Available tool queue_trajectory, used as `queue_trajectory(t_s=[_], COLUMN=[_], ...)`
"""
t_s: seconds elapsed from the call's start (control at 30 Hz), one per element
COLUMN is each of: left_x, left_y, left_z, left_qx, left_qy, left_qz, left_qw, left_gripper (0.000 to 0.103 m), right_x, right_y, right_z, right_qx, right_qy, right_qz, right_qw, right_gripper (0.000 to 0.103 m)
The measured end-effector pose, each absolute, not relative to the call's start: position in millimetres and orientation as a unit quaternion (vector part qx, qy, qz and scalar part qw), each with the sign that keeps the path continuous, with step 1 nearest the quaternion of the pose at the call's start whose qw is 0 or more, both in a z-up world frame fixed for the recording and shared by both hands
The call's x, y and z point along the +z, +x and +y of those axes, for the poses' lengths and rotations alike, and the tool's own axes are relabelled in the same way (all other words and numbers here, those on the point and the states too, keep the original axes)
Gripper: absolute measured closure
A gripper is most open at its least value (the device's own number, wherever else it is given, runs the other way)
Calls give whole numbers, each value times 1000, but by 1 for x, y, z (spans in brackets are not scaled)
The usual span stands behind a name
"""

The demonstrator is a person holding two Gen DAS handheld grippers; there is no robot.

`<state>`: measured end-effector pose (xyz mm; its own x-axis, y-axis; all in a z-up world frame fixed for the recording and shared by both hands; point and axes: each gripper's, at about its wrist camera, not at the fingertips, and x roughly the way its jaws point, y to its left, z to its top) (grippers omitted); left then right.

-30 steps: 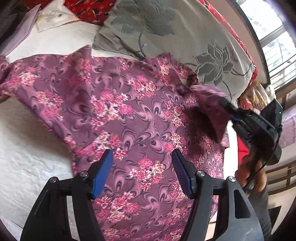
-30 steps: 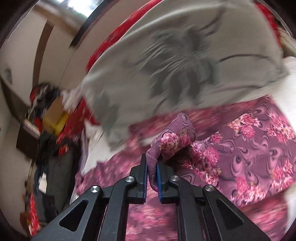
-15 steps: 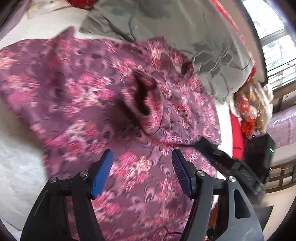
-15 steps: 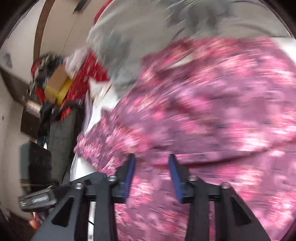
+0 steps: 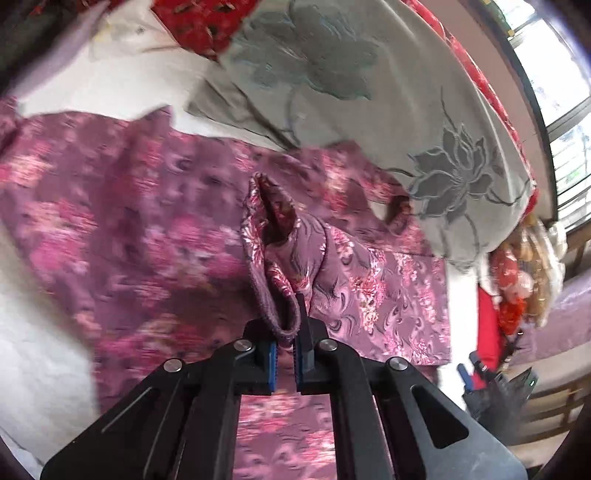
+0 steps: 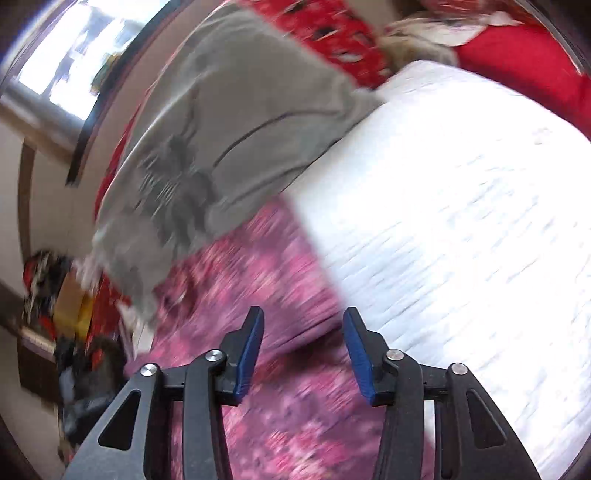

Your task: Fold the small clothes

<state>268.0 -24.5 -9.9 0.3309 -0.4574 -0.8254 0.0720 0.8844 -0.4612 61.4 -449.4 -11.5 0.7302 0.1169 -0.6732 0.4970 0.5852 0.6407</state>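
One purple floral garment (image 5: 140,229) lies spread on the white bed (image 5: 40,354), its far edge tucked just under one grey flower-patterned pillow (image 5: 362,92), with red bedding (image 5: 199,22) beyond. The left tool (image 5: 285,360) is clamped on a ribbed cuff (image 5: 275,273) of the garment, lifting that sleeve into a standing fold. The right tool (image 6: 303,354) has its jaws opening above the garment's edge, with no cloth pinched between its two blue pads (image 6: 248,360).
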Motion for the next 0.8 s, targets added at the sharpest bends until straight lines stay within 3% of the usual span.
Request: queue_trajectory(t_s=[0.13, 0.17, 0.2, 0.23, 0.33, 0.47, 0.57, 0.67, 0.8], left_x=[-37, -42, -45, -46, -55, -43, -17, -9, -47], left_y=[270, 270, 269, 267, 266, 255, 241, 244, 264], left_z=[-22, -21, -20, -20, -19, 5, 16, 3, -22], left_qx=[-149, -148, -148, -148, -141, -147, -172, -184, -143], left_qy=[-163, -163, -164, -162, -144, -183, -212, -192, -127], left_qz=[595, 600, 603, 603, 609, 606, 568, 555, 599], left_qw=[773, 769, 767, 767, 767, 760, 777, 788, 778], left_gripper=[99, 99, 98, 97, 87, 87, 84, 62, 61], right_x=[-41, -49, -54, -55, -34, -55, -31, -10, -3], right_y=[83, 90, 98, 104, 98, 104, 92, 89, 105], right_z=[-458, -455, -449, -442, -431, -429, -425, -414, -368], right_qx=[-106, -94, -76, -55, -68, -92, -117, -101, -58], right_qy=[457, 460, 461, 453, 399, 364, 343, 341, 313], right_qz=[373, 386, 399, 404, 368, 433, 400, 364, 386], right_qw=[800, 794, 789, 793, 838, 819, 842, 861, 866], right_gripper=[54, 58, 66, 93, 92, 90, 82, 79, 79])
